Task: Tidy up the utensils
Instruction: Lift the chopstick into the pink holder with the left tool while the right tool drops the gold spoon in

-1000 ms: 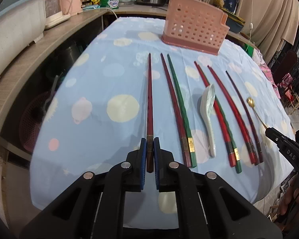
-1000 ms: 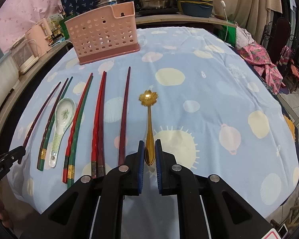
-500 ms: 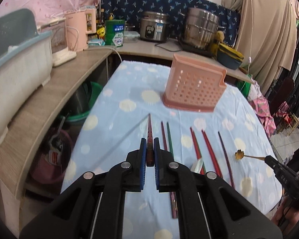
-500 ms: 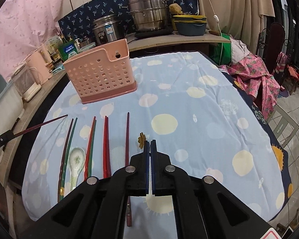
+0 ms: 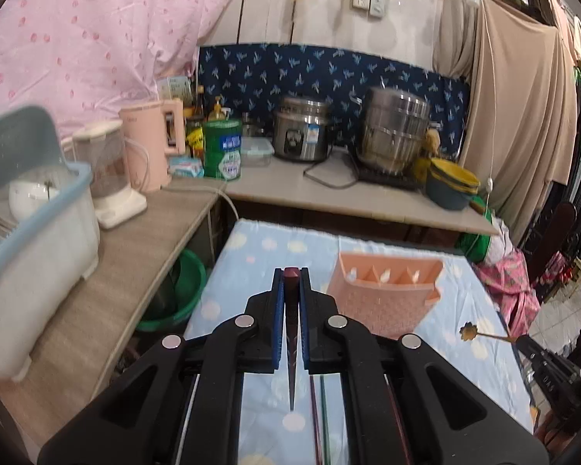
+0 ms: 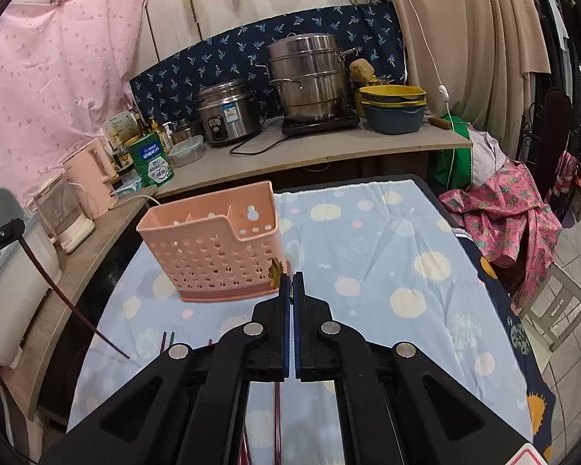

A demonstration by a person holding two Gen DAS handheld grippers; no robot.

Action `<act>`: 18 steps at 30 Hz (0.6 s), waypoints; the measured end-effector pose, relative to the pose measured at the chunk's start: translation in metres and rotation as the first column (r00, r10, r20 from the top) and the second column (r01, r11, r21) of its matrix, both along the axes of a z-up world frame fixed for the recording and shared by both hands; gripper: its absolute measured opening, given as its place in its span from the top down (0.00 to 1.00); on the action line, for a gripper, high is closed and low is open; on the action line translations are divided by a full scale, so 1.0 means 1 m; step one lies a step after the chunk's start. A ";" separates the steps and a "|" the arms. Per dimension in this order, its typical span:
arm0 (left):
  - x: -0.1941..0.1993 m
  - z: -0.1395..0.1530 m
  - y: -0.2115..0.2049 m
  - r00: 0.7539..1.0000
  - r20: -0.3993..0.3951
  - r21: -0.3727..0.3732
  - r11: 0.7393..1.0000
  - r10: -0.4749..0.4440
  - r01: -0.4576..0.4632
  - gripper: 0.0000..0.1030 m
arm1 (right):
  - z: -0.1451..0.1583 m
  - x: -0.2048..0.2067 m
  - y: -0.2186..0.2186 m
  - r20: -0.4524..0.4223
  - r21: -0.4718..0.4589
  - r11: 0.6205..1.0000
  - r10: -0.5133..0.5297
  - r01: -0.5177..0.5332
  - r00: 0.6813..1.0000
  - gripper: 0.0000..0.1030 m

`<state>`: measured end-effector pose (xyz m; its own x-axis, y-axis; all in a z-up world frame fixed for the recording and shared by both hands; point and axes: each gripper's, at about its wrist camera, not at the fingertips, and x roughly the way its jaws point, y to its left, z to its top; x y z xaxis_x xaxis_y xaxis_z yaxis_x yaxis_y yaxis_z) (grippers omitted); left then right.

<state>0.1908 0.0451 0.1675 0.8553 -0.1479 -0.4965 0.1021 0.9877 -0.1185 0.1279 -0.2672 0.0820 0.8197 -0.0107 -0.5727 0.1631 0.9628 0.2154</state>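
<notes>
Two grippers, both raised above the table (image 6: 387, 232). Left gripper (image 5: 291, 271): jaws clamped on one dark red chopstick (image 5: 291, 333), tip hanging downward. Right gripper (image 6: 291, 276): jaws fully closed on one gold spoon (image 6: 275, 271). Beyond them, one pink perforated basket (image 6: 217, 250) stands on the spotted cloth.

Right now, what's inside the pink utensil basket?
The pink utensil basket shows only bare dividers at its open top; no utensil sticks out. Its compartment bottoms are hidden by the walls.
</notes>
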 end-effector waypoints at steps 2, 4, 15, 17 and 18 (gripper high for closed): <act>0.008 0.019 -0.001 0.999 0.039 -0.011 1.000 0.003 -0.003 0.93 | 0.006 0.012 -0.002 0.010 0.009 1.000 0.002 -0.002 1.000 0.99; 0.014 0.039 -0.002 0.997 0.083 -0.024 1.000 0.002 0.000 0.93 | 0.012 0.026 -0.004 0.017 0.017 1.000 0.003 -0.003 1.000 0.99; 0.053 0.106 -0.031 0.968 0.249 -0.097 0.994 -0.022 0.047 0.93 | 0.014 0.105 0.003 -0.015 0.013 0.999 0.032 -0.031 0.999 0.99; 0.063 0.101 -0.041 0.970 0.241 -0.090 0.994 -0.032 0.055 0.93 | 0.007 0.116 0.006 -0.038 0.007 0.999 0.035 -0.035 0.999 0.99; 0.071 0.095 -0.047 0.973 0.227 -0.084 0.995 -0.038 0.058 0.93 | 0.003 0.120 0.007 -0.050 0.010 0.999 0.038 -0.037 0.998 0.99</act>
